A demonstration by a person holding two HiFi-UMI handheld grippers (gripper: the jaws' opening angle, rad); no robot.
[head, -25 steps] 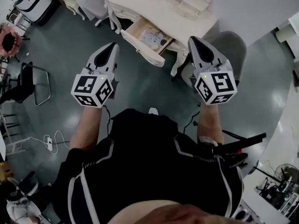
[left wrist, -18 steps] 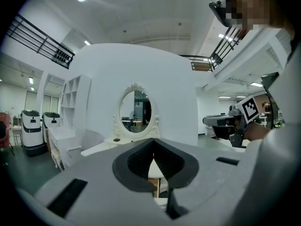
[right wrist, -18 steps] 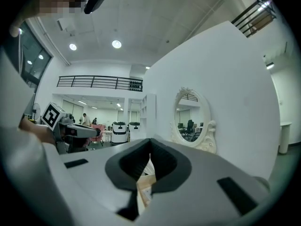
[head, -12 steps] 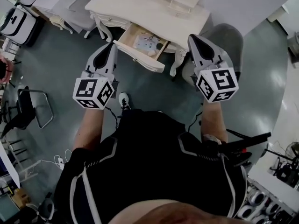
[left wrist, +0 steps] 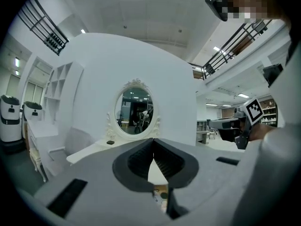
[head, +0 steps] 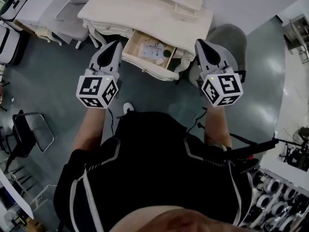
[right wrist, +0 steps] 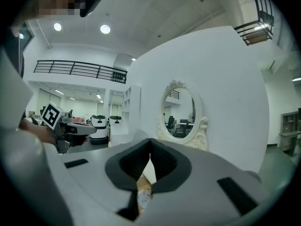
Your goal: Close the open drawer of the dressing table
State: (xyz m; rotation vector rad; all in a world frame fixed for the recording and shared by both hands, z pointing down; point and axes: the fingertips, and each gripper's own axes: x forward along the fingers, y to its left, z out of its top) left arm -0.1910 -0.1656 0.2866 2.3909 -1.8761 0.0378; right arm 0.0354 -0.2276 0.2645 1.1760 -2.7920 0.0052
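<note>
While both pairs of jaws are pressed together on nothing, the open drawer [head: 147, 65] lies ahead, between the left gripper [head: 115, 45] and right gripper [head: 199, 43], touching neither.

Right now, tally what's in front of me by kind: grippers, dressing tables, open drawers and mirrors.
grippers: 2 (left gripper, right gripper)
dressing table: 1
open drawer: 1
oval mirror: 1
total: 5
</note>
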